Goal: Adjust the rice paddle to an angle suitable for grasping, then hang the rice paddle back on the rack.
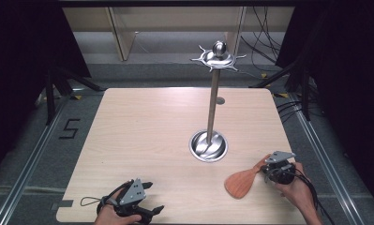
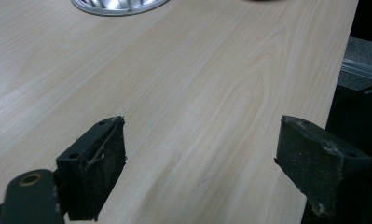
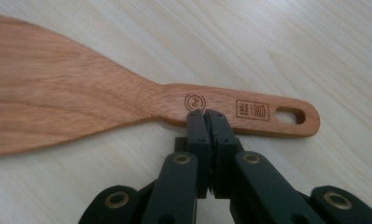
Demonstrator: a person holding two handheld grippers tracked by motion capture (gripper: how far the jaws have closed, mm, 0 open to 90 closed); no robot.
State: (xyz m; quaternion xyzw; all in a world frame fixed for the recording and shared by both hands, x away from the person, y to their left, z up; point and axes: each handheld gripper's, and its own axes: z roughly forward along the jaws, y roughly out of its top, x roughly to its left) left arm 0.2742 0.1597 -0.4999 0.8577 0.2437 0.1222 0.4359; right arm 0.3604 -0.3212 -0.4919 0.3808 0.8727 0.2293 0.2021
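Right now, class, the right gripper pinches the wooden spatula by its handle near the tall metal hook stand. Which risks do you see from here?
1. The right gripper nips only the edge of the wooden spatula handle, so the broad blade may swing or slip free.
2. The stand is tall on a small round base; a knock may topple it.
3. The hanging hole is small and the top hooks are short, so hooking may miss.

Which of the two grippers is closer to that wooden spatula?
The right gripper: its shut jaws meet at the wooden spatula handle. The left gripper sits apart, open, at the table's near left.
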